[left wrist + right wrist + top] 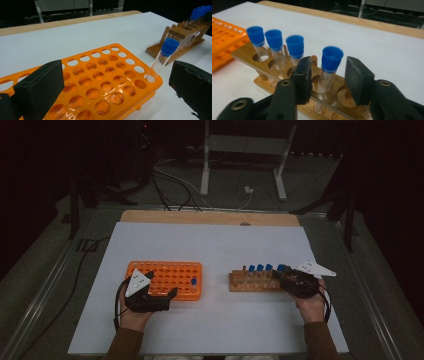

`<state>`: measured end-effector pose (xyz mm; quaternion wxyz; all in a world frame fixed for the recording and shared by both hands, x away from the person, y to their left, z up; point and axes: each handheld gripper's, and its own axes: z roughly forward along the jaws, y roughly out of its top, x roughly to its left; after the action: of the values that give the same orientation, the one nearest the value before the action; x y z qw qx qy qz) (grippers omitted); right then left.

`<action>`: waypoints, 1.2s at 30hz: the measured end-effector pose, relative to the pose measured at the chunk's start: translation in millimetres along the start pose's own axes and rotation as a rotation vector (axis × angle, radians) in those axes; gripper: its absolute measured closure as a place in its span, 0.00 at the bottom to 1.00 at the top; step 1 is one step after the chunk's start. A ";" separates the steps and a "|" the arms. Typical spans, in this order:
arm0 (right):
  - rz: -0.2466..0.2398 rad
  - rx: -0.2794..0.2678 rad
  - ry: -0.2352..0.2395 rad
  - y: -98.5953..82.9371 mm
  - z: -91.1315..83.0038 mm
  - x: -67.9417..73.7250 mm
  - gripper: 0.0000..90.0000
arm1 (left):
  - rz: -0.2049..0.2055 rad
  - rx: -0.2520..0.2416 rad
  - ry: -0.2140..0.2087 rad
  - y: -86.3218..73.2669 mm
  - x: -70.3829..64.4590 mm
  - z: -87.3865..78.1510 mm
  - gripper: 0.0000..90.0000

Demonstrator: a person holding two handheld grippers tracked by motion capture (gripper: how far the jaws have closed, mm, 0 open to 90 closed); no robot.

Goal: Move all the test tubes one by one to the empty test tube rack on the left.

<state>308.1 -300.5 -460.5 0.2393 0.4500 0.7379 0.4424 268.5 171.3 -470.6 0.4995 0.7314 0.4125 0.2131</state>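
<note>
An orange tube rack point(165, 275) lies left of centre on the white table. One clear tube with a blue cap point(193, 281) stands in its near right corner hole. In the left gripper view that tube point(162, 58) leans slightly in the orange rack point(100, 85). My left gripper point(162, 293) is open at the rack's front edge; its jaws point(115, 72) are wide apart with nothing held. A wooden rack point(252, 281) holds several blue-capped tubes. My right gripper point(328, 62) is open, one jaw on each side of the rightmost capped tube point(329, 67), which stands in the wooden rack point(287, 72).
Three more capped tubes point(274, 40) stand left of the bracketed one. The wooden rack point(185, 32) sits to the right of the orange one. A wooden board edge point(210, 216) runs along the table's far side. Cables and a metal stand point(245, 150) lie on the floor beyond.
</note>
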 end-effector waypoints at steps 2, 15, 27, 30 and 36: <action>0.002 0.004 0.005 -1.6 2.0 0.0 0.69 | -0.002 0.002 0.002 -0.3 0.3 0.1 0.01; -0.025 -0.009 0.000 -1.6 1.2 3.3 0.85 | 0.005 0.003 0.004 -1.0 -0.3 0.6 0.01; -0.024 -0.034 0.004 2.6 -5.9 4.1 0.86 | 0.007 0.007 0.004 -1.3 -0.7 0.9 0.01; -0.027 -0.040 0.008 6.1 -8.5 5.4 0.86 | 0.007 0.007 0.001 -1.4 -1.1 1.2 0.01; -0.038 -0.054 0.010 14.1 -13.4 8.0 0.86 | 0.007 0.009 -0.003 -1.6 -1.1 1.5 0.01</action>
<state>300.5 -296.5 -441.2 0.2563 0.4272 0.7352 0.4597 268.4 169.8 -472.6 0.4962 0.7353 0.4102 0.2118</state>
